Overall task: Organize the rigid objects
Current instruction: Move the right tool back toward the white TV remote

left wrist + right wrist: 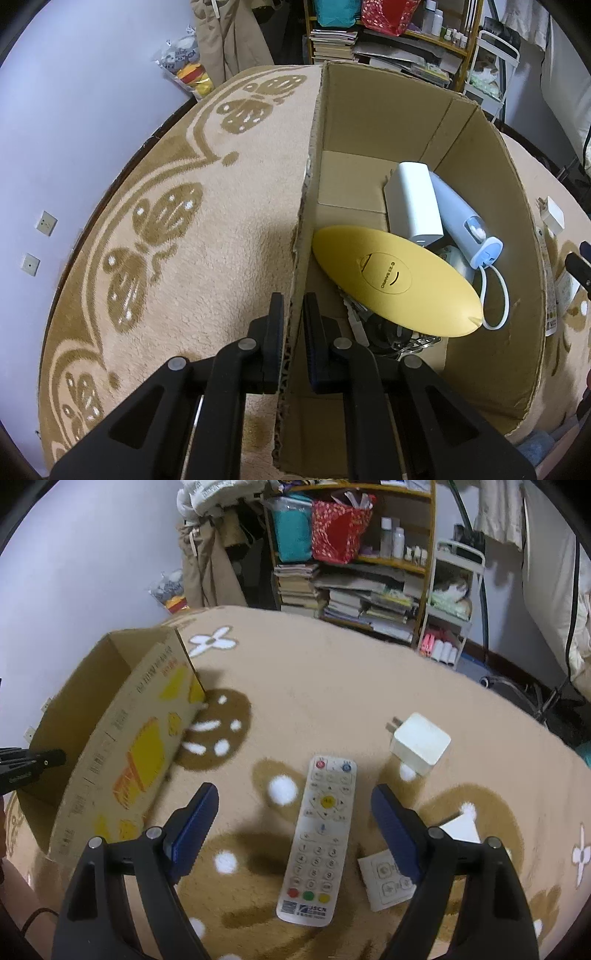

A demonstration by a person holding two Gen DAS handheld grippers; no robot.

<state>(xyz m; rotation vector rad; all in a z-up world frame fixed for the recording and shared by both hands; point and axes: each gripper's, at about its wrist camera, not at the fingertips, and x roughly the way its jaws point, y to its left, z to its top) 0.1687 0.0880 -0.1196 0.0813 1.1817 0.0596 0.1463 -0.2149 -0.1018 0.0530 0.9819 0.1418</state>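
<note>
My left gripper is shut on the left wall of an open cardboard box. The box holds a yellow oval device, a white power brick, a pale blue handheld device with a white cord and dark items underneath. My right gripper is open, its jaws on either side of a white remote control lying face up on the carpet. A white plug adapter lies beyond the remote. The box also shows in the right wrist view, to the left.
A small white switch panel and a white card lie by the right finger. The floor is a beige patterned carpet. A cluttered bookshelf and a white rack stand at the back.
</note>
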